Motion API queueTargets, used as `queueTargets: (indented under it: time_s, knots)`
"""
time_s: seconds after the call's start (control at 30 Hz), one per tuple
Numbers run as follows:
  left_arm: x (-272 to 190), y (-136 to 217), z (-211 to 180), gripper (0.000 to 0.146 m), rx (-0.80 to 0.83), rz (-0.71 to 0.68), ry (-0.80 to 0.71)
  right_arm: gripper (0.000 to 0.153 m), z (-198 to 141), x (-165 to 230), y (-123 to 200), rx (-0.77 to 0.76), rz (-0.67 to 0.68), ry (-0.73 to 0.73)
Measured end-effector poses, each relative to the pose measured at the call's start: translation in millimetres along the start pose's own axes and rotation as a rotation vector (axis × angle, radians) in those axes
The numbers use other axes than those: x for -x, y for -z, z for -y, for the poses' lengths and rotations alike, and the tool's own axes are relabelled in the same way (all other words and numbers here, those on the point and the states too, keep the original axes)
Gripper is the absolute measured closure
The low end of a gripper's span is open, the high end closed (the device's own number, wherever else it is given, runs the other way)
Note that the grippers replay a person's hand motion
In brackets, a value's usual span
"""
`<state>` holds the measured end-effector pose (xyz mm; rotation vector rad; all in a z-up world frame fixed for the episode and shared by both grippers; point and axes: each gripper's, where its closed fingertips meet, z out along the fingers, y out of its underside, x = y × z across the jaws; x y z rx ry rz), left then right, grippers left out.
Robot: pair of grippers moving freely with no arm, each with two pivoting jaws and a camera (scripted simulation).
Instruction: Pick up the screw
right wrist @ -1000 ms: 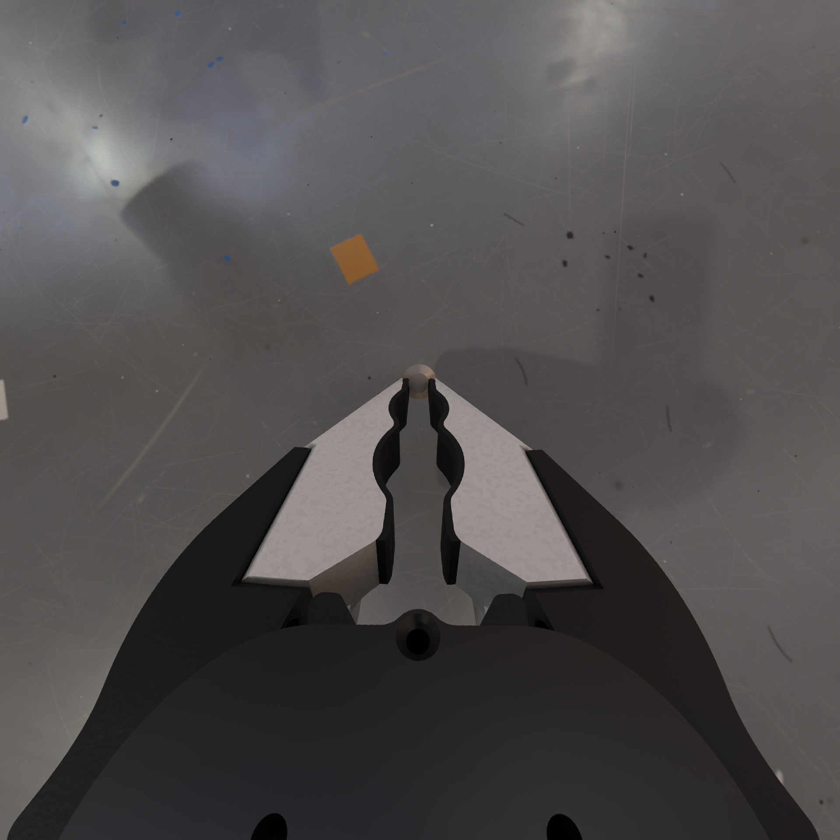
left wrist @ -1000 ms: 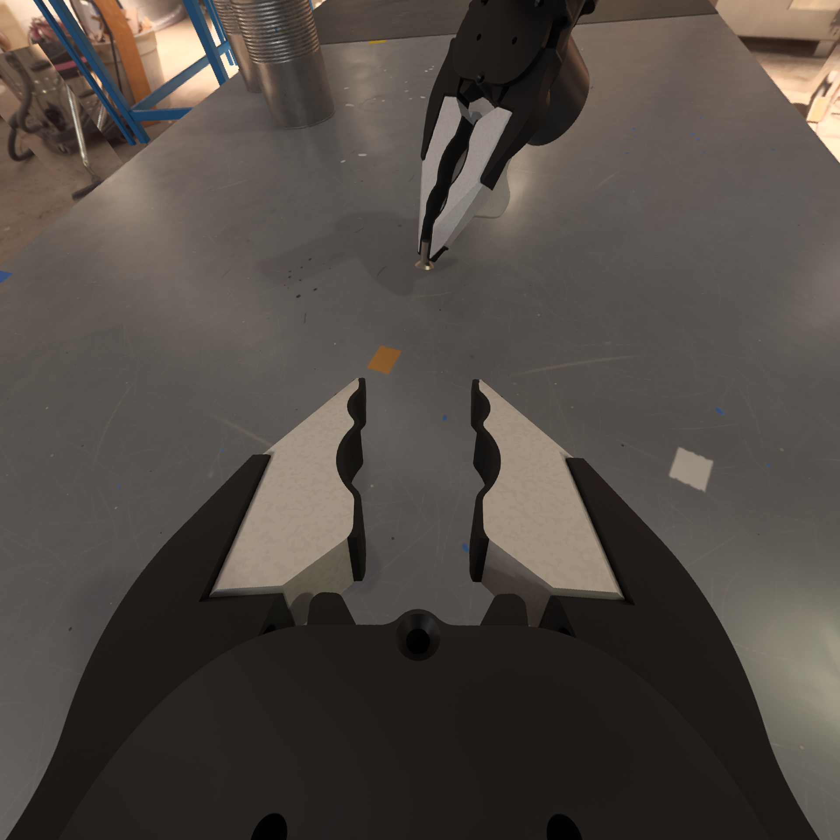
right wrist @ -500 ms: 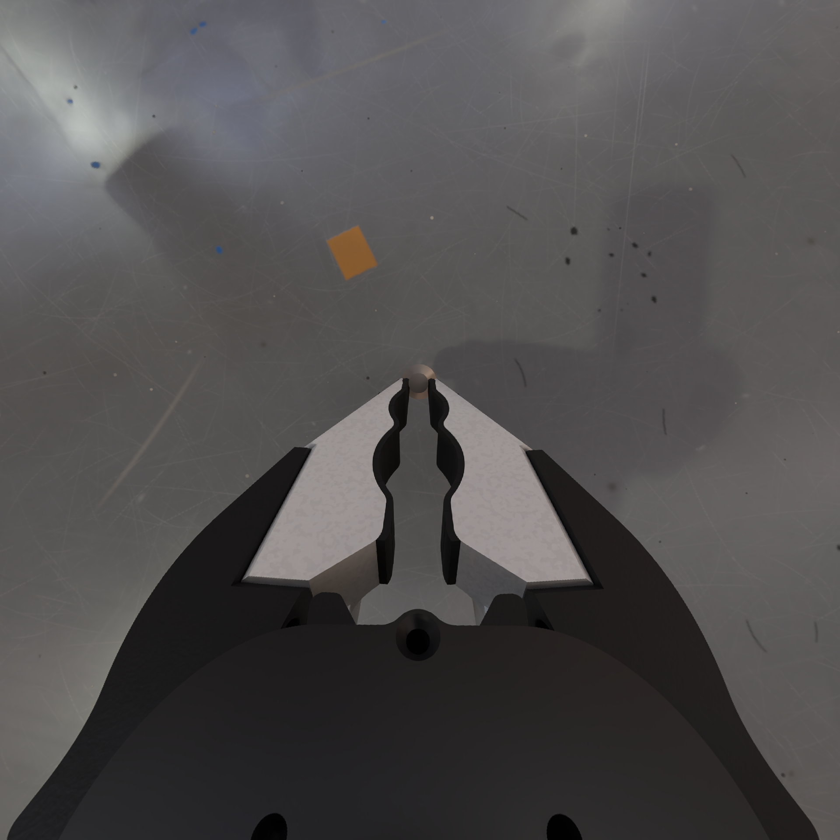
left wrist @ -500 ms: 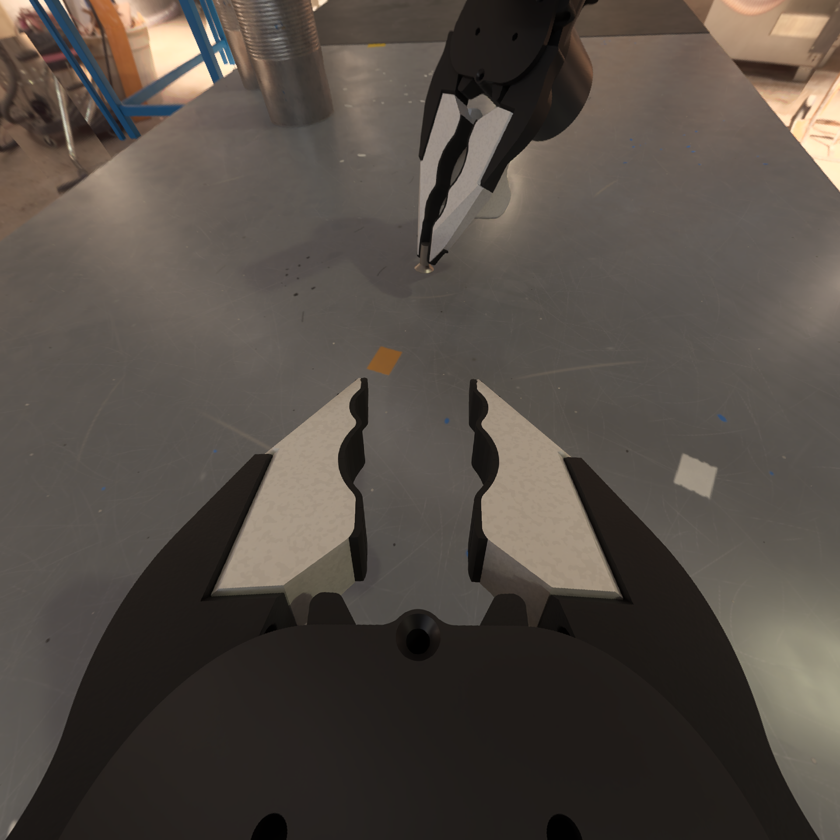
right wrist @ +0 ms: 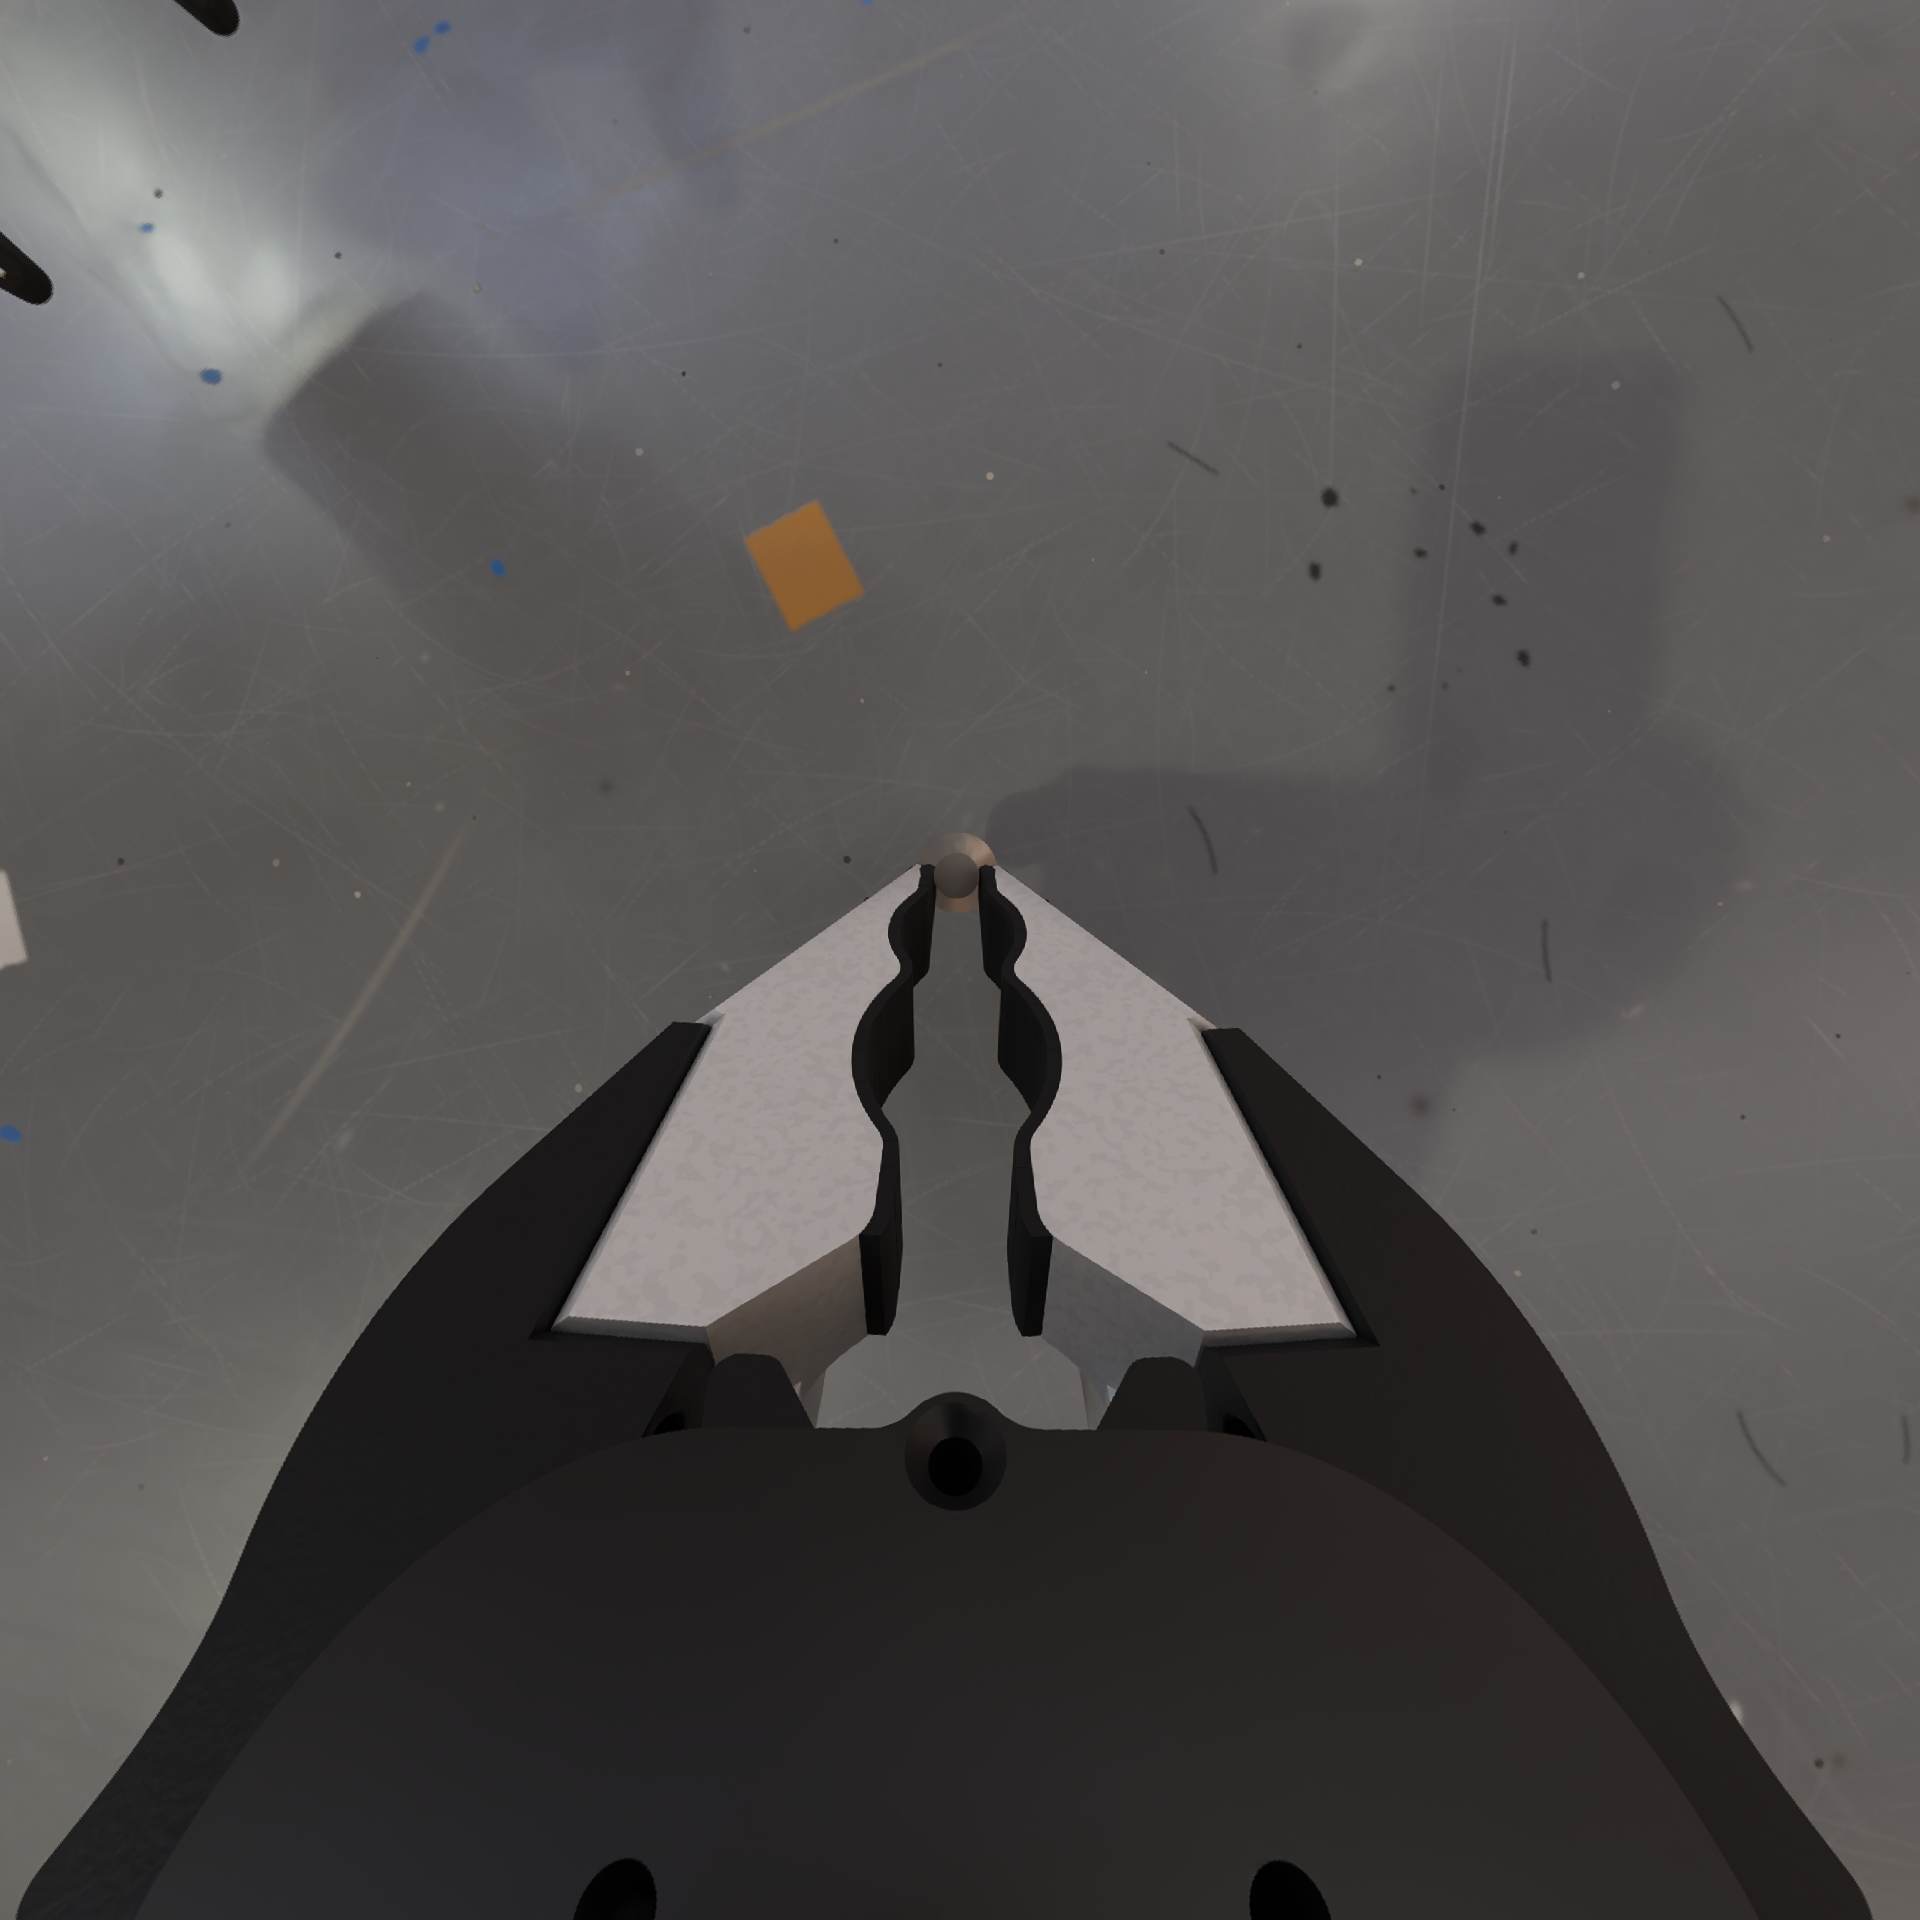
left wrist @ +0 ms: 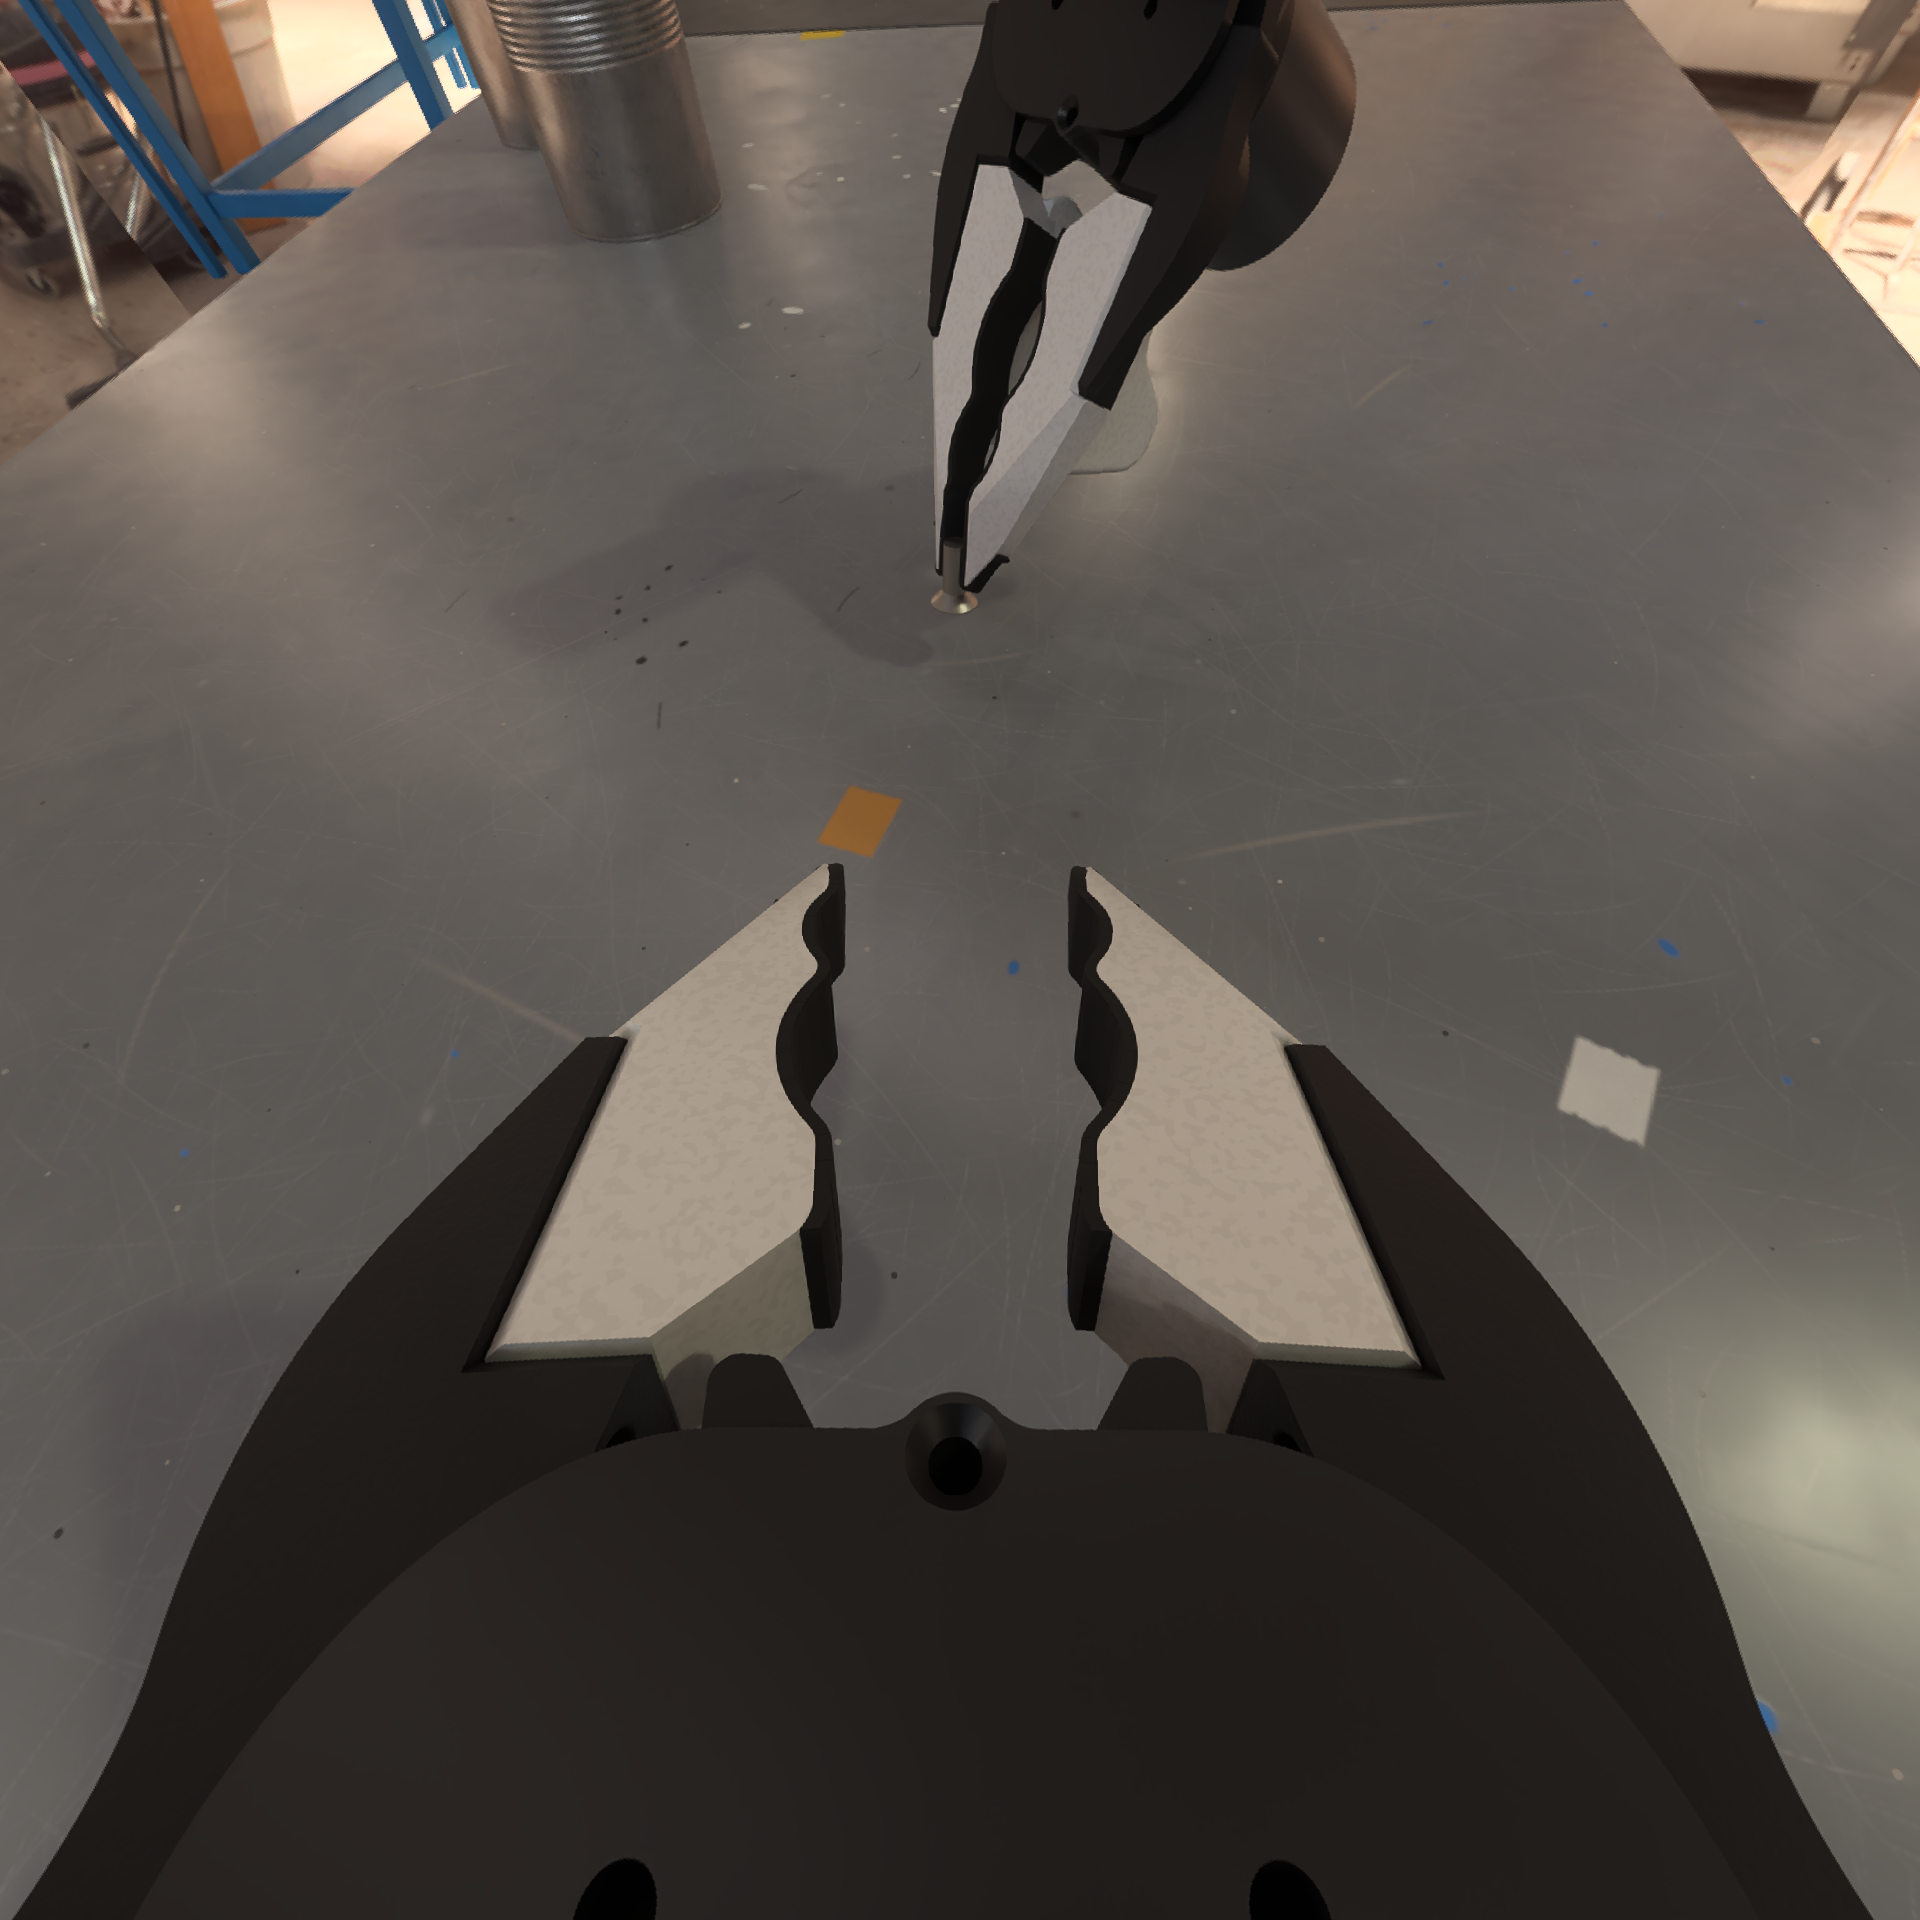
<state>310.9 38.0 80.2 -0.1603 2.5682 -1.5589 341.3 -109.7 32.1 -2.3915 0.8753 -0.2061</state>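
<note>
One small metallic screw [left wrist: 955,594] with a flat countersunk head stands head-down on the grey bench [left wrist: 312,727], at about 12 o'clock from the left gripper [left wrist: 954,883]; whether its head touches the surface or hangs just above it cannot be told. Its shank is pinched at the very tips of the right gripper [left wrist: 968,566], whose jaws are clamped together on it. At 11 o'clock stands a ribbed metal cylinder [left wrist: 613,114], its inside hidden. Left jaws stand apart, holding nothing, just behind an orange patch [left wrist: 859,821].
</note>
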Motion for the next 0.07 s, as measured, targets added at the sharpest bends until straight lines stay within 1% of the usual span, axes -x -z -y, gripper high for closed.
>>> queueTargets:
  time_s: [0.07]
  knots:
    - [-0.2,-0.7,0.0,0.103,0.001,-0.003,0.0,0.145,-0.1,0.2,0.0,0.012,-0.007,-0.003]
